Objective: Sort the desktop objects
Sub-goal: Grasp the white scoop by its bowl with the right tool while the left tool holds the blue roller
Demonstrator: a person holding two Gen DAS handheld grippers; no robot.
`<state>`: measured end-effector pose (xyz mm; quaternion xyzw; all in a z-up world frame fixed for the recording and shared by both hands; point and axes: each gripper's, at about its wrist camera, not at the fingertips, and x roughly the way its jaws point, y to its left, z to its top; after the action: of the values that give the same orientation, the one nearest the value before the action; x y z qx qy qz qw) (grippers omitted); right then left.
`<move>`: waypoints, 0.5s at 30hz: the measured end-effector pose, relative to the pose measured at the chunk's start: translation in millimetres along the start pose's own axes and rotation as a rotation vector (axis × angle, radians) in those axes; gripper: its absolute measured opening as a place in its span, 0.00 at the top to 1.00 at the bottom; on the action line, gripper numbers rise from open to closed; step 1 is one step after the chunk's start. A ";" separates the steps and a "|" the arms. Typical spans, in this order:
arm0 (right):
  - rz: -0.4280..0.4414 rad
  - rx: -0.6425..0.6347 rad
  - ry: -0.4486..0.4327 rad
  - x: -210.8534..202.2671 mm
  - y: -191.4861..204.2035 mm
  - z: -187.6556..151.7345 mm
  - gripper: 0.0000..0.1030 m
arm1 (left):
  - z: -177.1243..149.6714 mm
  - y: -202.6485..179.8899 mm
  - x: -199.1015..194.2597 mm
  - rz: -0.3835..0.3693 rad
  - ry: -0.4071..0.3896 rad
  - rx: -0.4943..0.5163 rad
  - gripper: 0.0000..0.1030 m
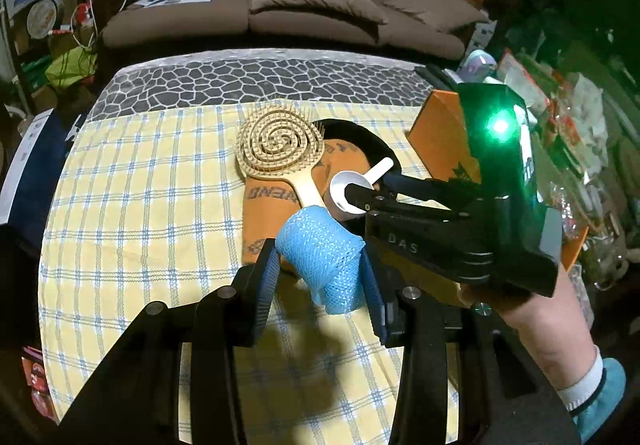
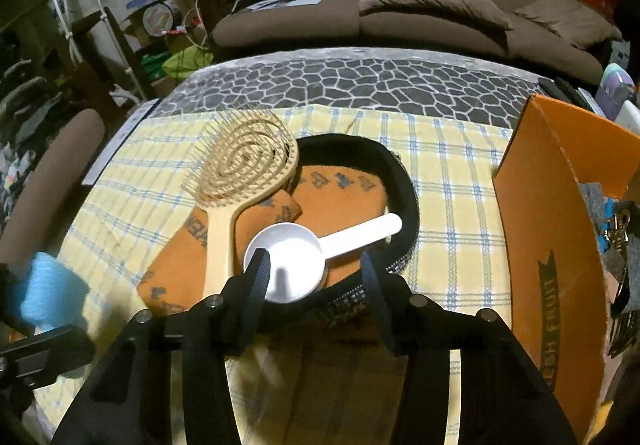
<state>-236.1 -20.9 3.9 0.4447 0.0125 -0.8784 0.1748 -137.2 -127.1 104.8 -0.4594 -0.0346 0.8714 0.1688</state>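
My left gripper (image 1: 320, 265) is shut on a blue mesh roll (image 1: 324, 257) and holds it above the checked cloth; the roll also shows at the left of the right wrist view (image 2: 48, 289). My right gripper (image 2: 316, 269) is open, its fingers astride the bowl of a white scoop (image 2: 288, 257) that lies on an orange sock (image 2: 332, 189). A beige spiral hairbrush (image 2: 248, 169) lies across the sock, with a black headband (image 2: 400, 181) curving around it. In the left wrist view the right gripper (image 1: 360, 197) reaches over the scoop (image 1: 352, 189).
An orange cardboard box (image 2: 552, 245) stands at the right with items inside. The yellow checked cloth (image 1: 140, 205) covers the table over a grey stone-pattern cover (image 2: 360, 85). A brown sofa (image 2: 400, 5) is behind.
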 end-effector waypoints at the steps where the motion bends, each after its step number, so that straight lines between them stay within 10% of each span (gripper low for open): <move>1: -0.009 -0.007 0.002 1.2 1.2 0.0 0.54 | 0.2 0.9 0.0 -0.002 0.002 -0.003 0.63; 9: -0.046 -0.084 0.036 21.7 15.7 0.4 0.56 | -0.1 5.2 -0.2 -0.001 0.007 -0.019 0.63; 11: -0.040 -0.098 0.049 27.4 17.6 0.1 0.84 | 0.1 6.4 -0.6 0.002 0.007 -0.021 0.63; 15: -0.009 -0.052 0.033 26.4 10.3 -0.5 0.88 | 1.6 10.3 0.7 0.005 0.008 -0.035 0.63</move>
<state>-246.8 -38.3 -15.8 0.4543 0.0399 -0.8711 0.1822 -141.6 -136.4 103.0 -0.4658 -0.0479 0.8692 0.1586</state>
